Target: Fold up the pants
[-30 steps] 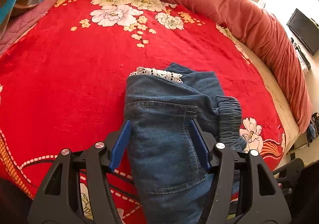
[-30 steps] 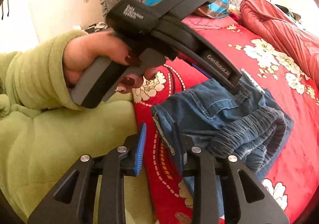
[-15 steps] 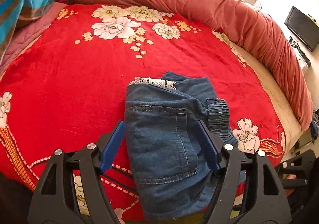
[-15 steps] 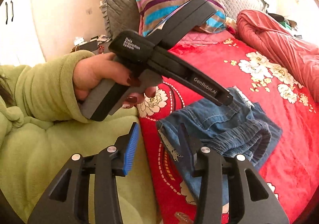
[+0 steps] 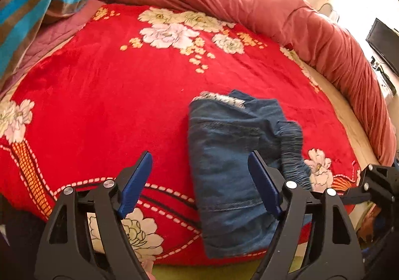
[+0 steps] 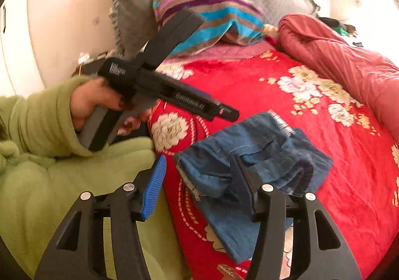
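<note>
Blue denim pants (image 5: 229, 168) lie folded in a compact bundle near the front edge of the bed's red flowered blanket (image 5: 112, 95). They also show in the right wrist view (image 6: 251, 155). My left gripper (image 5: 200, 185) is open and empty, above the near left part of the bundle. Its body shows in the right wrist view (image 6: 174, 98), held in a hand with a green sleeve. My right gripper (image 6: 199, 182) is open and empty, over the bundle's near corner at the bed edge.
A rolled pinkish-red duvet (image 5: 274, 21) runs along the far and right side of the bed. A striped pillow (image 6: 212, 18) and a grey pillow (image 6: 139, 8) lie at the head. Green clothing (image 6: 62, 192) fills the near left. A dark screen (image 5: 384, 43) stands at right.
Both grippers have drawn back and up from the pants and opened wider. The left gripper has shifted left, off the bundle. The pants stay folded on the blanket.
</note>
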